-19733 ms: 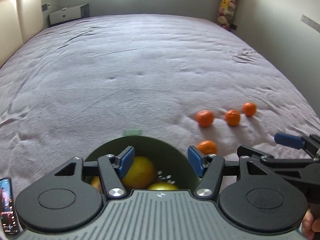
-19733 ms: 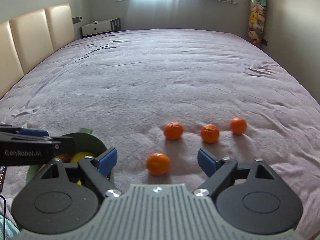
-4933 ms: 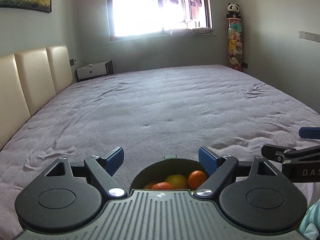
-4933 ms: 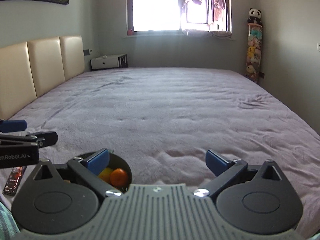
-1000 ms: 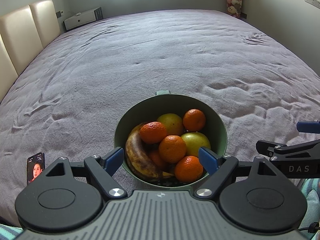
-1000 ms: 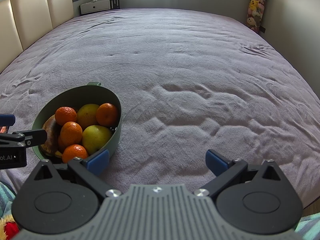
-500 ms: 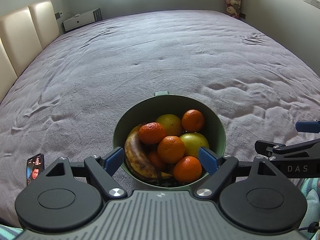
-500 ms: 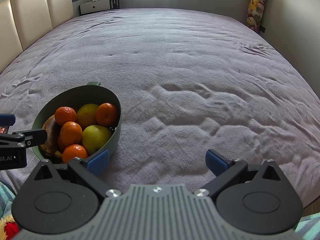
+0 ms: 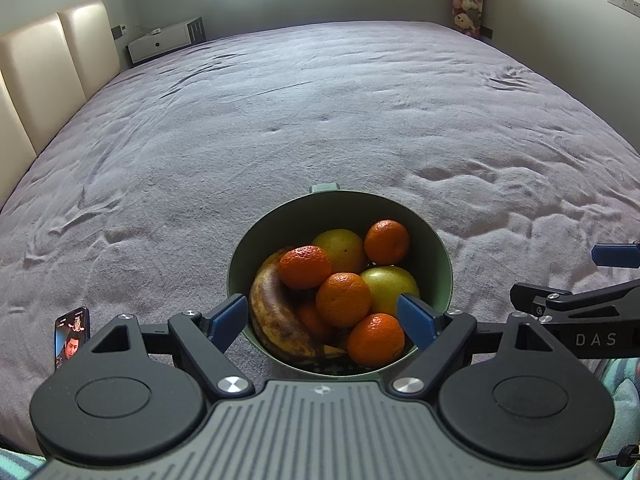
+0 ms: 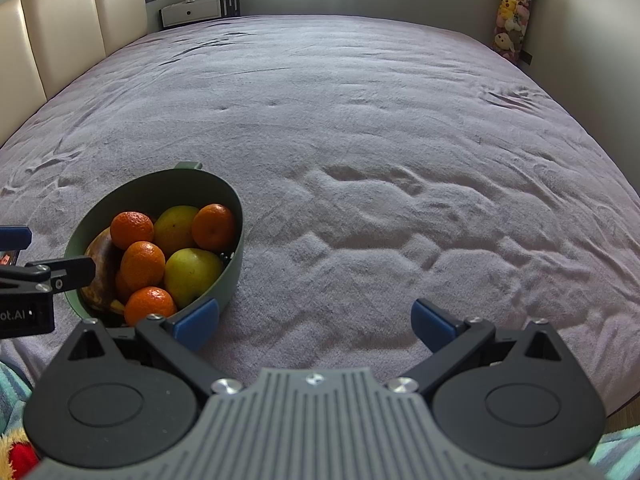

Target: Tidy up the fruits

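A green bowl [image 9: 340, 208] [image 10: 160, 188] sits on the purple bedspread near its front edge. Inside lie several mandarins [image 9: 343, 299] [image 10: 143, 265], two yellow-green fruits [image 9: 390, 290] [image 10: 193, 271] and a browned banana [image 9: 276, 312]. My left gripper [image 9: 324, 322] hovers just in front of and above the bowl, open and holding nothing. My right gripper [image 10: 316, 322] is open and empty over bare bedspread to the right of the bowl; its left fingertip [image 10: 198, 322] is close to the bowl's near wall.
A phone [image 9: 72, 336] lies on the bedspread left of the bowl. The bed [image 10: 360, 140] stretches far back to a white cabinet [image 10: 196, 10] and a padded headboard [image 10: 60, 28] on the left. Stuffed toys [image 10: 510, 16] hang at the far right wall.
Over the last second both views barely shift. About five seconds ago both grippers were lower with the bowl mostly hidden. Twenty seconds ago, mandarins lay loose on the bedspread; now they are in the bowl.
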A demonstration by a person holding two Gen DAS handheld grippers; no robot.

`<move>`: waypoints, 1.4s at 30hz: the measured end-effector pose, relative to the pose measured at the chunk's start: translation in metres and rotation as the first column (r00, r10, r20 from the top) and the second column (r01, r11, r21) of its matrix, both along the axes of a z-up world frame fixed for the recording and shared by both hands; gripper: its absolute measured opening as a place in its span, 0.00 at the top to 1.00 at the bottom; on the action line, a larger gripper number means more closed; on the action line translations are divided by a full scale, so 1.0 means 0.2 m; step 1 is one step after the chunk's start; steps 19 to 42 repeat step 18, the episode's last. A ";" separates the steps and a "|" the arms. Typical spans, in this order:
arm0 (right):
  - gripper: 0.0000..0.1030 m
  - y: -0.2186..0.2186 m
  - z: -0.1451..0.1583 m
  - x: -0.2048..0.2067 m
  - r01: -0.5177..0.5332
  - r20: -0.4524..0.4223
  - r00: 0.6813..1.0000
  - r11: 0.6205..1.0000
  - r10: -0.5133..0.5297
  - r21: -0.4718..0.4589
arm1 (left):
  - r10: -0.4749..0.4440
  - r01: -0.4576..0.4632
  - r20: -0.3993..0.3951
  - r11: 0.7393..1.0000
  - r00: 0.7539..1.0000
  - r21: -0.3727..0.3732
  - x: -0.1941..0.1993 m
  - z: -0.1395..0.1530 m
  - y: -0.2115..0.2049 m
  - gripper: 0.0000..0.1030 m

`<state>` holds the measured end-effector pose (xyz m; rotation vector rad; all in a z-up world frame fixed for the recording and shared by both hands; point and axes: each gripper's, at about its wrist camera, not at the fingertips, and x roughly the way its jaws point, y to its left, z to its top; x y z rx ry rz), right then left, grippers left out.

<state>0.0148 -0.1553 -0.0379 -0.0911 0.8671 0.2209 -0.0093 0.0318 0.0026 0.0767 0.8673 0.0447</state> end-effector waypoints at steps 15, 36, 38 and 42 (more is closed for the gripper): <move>0.04 0.00 0.00 0.00 -0.004 -0.008 1.000 1.000 0.004 -0.002 | 0.001 -0.001 0.015 1.000 1.000 0.003 -0.01 0.01 0.01 0.04; 0.04 0.00 0.00 0.00 -0.005 -0.011 1.000 1.000 0.005 -0.003 | 0.005 -0.005 0.017 1.000 1.000 0.003 -0.01 0.01 0.02 0.04; 0.04 0.00 0.00 0.00 -0.005 -0.011 1.000 1.000 0.005 -0.003 | 0.005 -0.005 0.017 1.000 1.000 0.003 -0.01 0.01 0.02 0.04; 0.04 0.00 0.00 0.00 -0.005 -0.011 1.000 1.000 0.005 -0.003 | 0.005 -0.005 0.017 1.000 1.000 0.003 -0.01 0.01 0.02 0.04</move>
